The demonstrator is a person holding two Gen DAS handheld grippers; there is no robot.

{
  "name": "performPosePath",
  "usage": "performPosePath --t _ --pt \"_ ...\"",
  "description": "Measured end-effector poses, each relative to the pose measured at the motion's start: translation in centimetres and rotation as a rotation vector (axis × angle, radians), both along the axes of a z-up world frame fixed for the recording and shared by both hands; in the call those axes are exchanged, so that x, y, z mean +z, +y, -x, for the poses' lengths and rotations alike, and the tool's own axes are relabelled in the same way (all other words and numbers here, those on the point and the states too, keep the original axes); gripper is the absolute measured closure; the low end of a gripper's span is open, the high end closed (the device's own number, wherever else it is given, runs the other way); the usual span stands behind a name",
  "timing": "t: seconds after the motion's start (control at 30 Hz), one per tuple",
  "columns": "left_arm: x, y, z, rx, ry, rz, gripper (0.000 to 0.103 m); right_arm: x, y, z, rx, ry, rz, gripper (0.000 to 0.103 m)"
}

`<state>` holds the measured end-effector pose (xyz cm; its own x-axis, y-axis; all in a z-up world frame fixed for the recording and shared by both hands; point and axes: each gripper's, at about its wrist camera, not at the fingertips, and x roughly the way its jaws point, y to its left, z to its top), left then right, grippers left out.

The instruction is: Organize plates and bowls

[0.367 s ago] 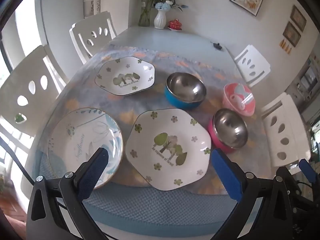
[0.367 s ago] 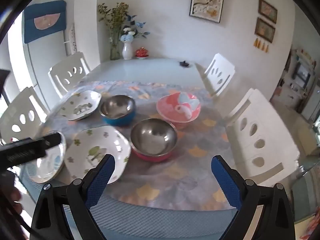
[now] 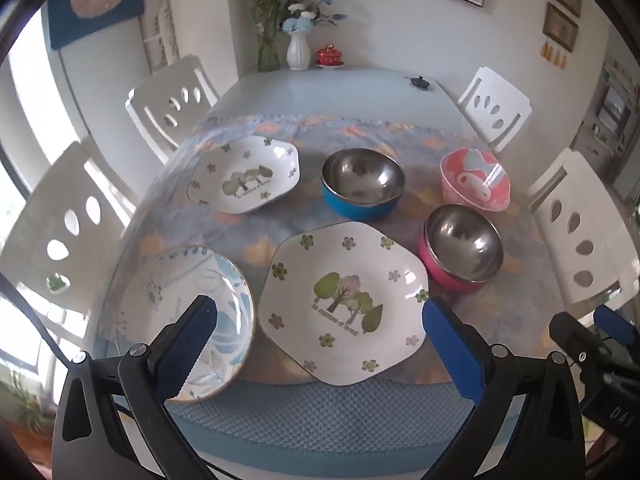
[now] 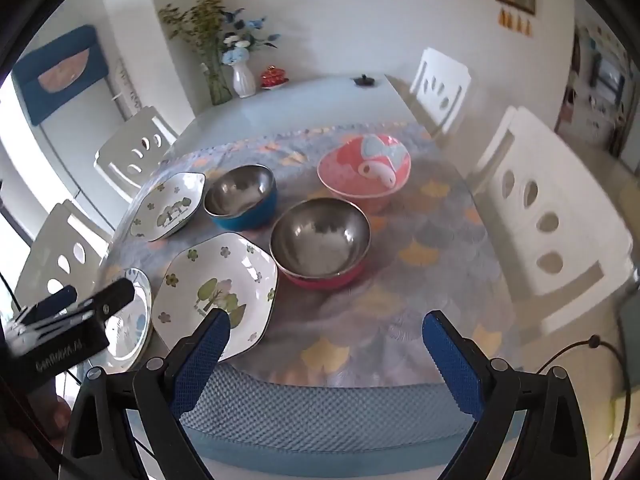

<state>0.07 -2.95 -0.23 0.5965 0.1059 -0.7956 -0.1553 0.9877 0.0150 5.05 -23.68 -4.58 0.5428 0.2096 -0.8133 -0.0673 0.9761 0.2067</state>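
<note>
On the patterned cloth lie a near hexagonal tree plate (image 3: 344,304) (image 4: 218,288), a far tree plate (image 3: 244,174) (image 4: 170,206), and a round blue-leaf plate (image 3: 180,316) (image 4: 130,330). Behind stand a blue steel bowl (image 3: 362,188) (image 4: 242,196), a pink steel bowl (image 3: 462,252) (image 4: 320,242) and a pink cartoon bowl (image 3: 476,180) (image 4: 366,170). My left gripper (image 3: 320,344) is open and empty above the near table edge, in front of the near tree plate. My right gripper (image 4: 326,356) is open and empty, in front of the pink steel bowl.
White chairs (image 3: 576,232) (image 3: 68,224) stand on both sides of the table. A white vase with flowers (image 3: 298,50), a red lidded pot (image 3: 330,56) and a small black object (image 3: 420,82) sit at the far end. A blue mesh mat (image 4: 320,412) covers the near edge.
Both cameras have shifted: the left view has tilted up, showing more of the far wall, and the right view has swung left, with the dishes closer. No dish has moved.
</note>
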Motion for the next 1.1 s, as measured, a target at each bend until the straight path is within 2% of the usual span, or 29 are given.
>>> performPosePath --t 0.1,0.27,0.5,1.1 --pt "0.5 -0.3 0.4 -0.026 -0.024 -0.025 0.0 0.1 0.3 0.1 0.001 -0.003 -0.005 0.006" --pt "0.7 -0.8 0.4 -0.048 -0.019 -0.005 0.0 -0.1 0.6 0.0 0.014 -0.003 -0.01 0.006" --pt "0.0 0.3 0.2 -0.027 0.02 0.037 0.0 -0.6 0.4 -0.2 0.021 0.008 -0.042 0.006" --pt "-0.7 0.8 0.2 -0.008 0.067 0.068 0.0 -0.6 1.2 -0.1 0.09 -0.002 -0.091 0.006"
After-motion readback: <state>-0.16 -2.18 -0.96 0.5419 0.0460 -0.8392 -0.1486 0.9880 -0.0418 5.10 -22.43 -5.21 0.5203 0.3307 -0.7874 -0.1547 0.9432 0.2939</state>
